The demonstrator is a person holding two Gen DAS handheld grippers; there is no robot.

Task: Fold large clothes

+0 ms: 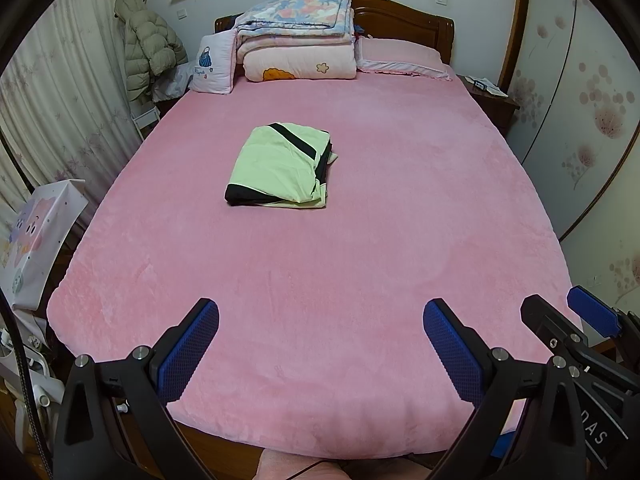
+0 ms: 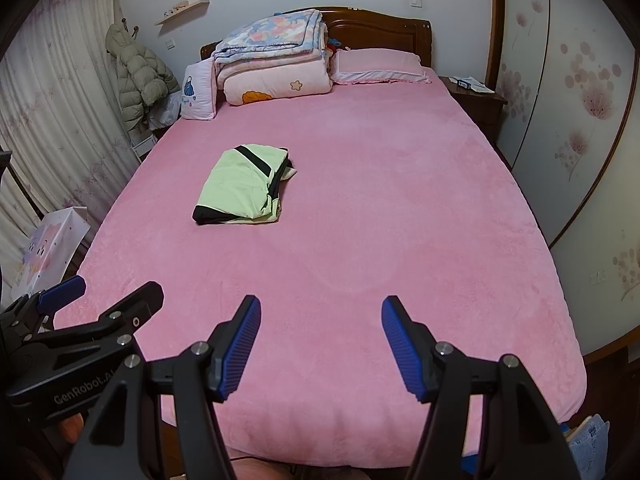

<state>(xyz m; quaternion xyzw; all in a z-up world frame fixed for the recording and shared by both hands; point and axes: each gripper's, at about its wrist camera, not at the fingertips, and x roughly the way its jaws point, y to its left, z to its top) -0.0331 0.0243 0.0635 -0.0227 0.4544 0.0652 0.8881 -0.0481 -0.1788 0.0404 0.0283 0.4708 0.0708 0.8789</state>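
Note:
A light green garment with black trim (image 1: 280, 166) lies folded into a compact rectangle on the pink bed (image 1: 360, 240), left of the bed's middle; the right wrist view shows the garment (image 2: 242, 186) too. My left gripper (image 1: 320, 316) hovers open over the bed's near edge, nothing between its blue pads. Beside it my right gripper (image 2: 320, 312) stands open too, empty, well short of the garment. Each gripper shows in the other's view: the right gripper (image 1: 560, 312) at the lower right, the left gripper (image 2: 116, 284) at the lower left.
Stacked quilts (image 1: 296, 36) and pillows (image 1: 400, 58) sit at the headboard. A puffer coat (image 1: 150, 48) hangs at the left by the curtain. A paper bag (image 1: 36, 240) stands left of the bed, a nightstand (image 1: 490, 98) at the right, denim (image 2: 588, 440) on the floor.

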